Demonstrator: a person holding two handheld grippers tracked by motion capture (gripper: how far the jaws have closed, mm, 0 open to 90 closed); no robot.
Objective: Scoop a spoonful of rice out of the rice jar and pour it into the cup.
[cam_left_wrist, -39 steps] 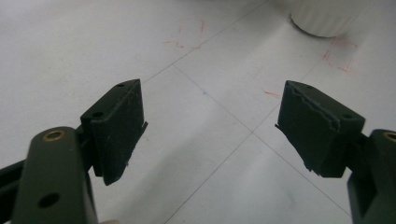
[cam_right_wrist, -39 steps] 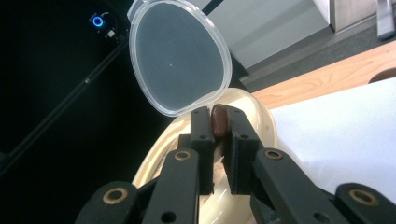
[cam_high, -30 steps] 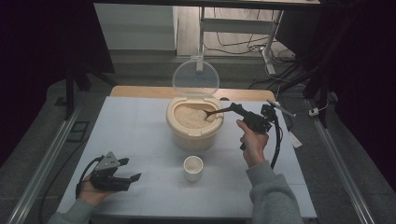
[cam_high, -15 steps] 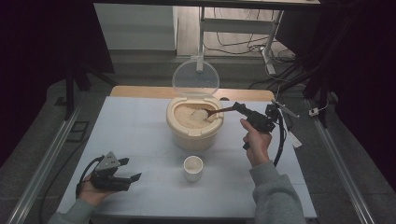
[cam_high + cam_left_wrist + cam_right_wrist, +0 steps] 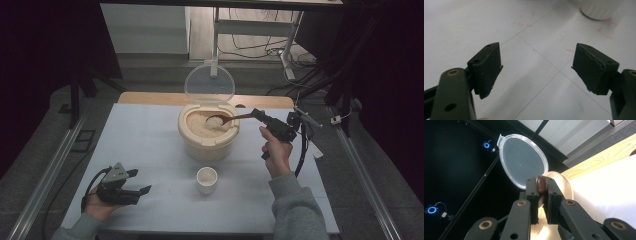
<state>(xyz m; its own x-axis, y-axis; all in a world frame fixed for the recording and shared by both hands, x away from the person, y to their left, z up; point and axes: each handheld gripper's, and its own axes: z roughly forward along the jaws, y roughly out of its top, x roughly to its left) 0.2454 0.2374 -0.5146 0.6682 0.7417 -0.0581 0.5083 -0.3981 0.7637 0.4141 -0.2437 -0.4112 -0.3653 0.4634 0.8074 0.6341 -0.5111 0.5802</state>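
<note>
Two claws: right claw (image 5: 258,114) grips spoon (image 5: 229,119) over rice tub (image 5: 207,145); left claw (image 5: 141,183) gapes empty.

A dim room surrounding a lit work table.

A white sheet (image 5: 150,135) is covering the table, leaving a strip of wooden edge (image 5: 150,98) showing at the far side. Grey floor (image 5: 45,150) is spreading around it, with metal rails (image 5: 42,175) running along both sides. Black curtains (image 5: 45,45) are darkening the left and right. Behind, a pale panel (image 5: 145,27) is standing beside a metal frame (image 5: 250,27), and cables (image 5: 250,50) are lying on the floor.
</note>
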